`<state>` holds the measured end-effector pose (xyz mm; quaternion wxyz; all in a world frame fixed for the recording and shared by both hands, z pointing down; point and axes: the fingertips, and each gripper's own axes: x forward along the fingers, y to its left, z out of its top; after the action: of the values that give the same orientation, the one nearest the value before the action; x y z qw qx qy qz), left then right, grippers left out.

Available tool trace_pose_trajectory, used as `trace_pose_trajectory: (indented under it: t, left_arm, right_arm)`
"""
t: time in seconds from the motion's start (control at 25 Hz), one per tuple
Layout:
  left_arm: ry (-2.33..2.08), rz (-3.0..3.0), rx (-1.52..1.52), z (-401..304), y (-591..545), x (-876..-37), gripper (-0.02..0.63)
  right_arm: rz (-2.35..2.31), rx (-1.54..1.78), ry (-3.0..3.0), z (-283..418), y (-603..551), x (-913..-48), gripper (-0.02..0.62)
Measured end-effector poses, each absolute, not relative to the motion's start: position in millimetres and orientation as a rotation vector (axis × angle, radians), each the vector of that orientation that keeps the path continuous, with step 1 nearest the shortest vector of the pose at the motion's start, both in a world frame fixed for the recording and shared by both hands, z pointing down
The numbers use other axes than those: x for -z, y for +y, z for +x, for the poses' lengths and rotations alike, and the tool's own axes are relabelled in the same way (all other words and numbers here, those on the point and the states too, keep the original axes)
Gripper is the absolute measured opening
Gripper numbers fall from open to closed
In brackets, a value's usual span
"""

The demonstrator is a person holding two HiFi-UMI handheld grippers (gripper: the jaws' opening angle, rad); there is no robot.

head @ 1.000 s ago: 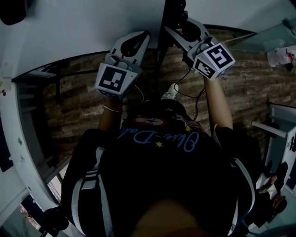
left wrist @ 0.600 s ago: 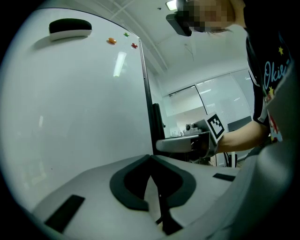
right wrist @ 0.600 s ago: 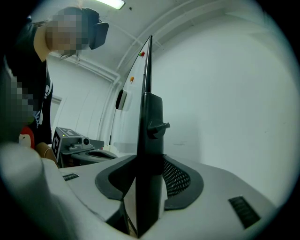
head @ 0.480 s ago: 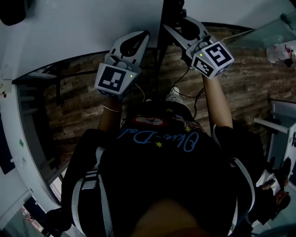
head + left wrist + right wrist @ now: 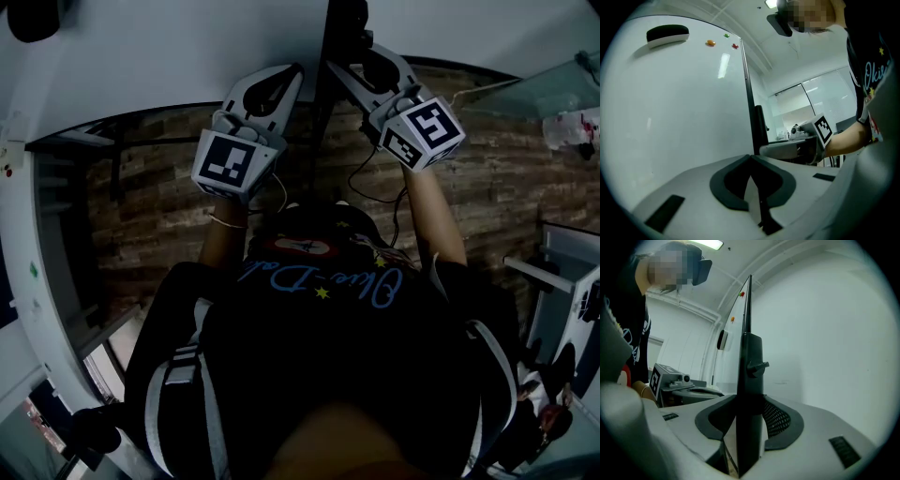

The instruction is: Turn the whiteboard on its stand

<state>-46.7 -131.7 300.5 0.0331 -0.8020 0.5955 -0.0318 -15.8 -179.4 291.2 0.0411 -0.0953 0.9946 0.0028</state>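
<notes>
The right gripper (image 5: 749, 401) is seen clamped, jaws nearly together, on the black upright frame edge (image 5: 749, 357) of the large white whiteboard (image 5: 169, 47), just below a small black knob (image 5: 757, 365). The left gripper (image 5: 750, 158) is held closed with nothing between its jaws, beside the board's face. A black eraser (image 5: 668, 35) and small coloured magnets (image 5: 710, 42) are seen at the upper left of the left gripper view.

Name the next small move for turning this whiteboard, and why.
Probably swing the right gripper sideways a little: its tongs look closed on the black upright at the edge of the whiteboard, while the left gripper, tongs shut, sits beside its face.
</notes>
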Motion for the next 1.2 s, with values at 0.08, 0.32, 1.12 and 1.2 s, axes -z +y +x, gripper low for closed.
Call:
trace_pose_trajectory:
  t: [0.08, 0.32, 1.12, 1.2]
  left_arm:
    - [1.845, -2.460, 0.088, -45, -133, -301, 0.020]
    - [1.857, -2.455, 0.109, -39, -133, -306, 0.020]
    - [1.877, -2.423, 0.140, -27, -133, -301, 0.020]
    - [1.882, -2.419, 0.139, -27, -132, -301, 0.020]
  right_arm:
    - [-0.292, 0.002, 3.047, -14, -179, -292, 0.179]
    - [-0.271, 0.018, 3.062, -4, -176, -299, 0.181]
    - [-0.289, 0.105, 2.968, 24, -171, -284, 0.020]
    - [-0.275, 0.102, 2.967, 23, -168, -282, 0.020]
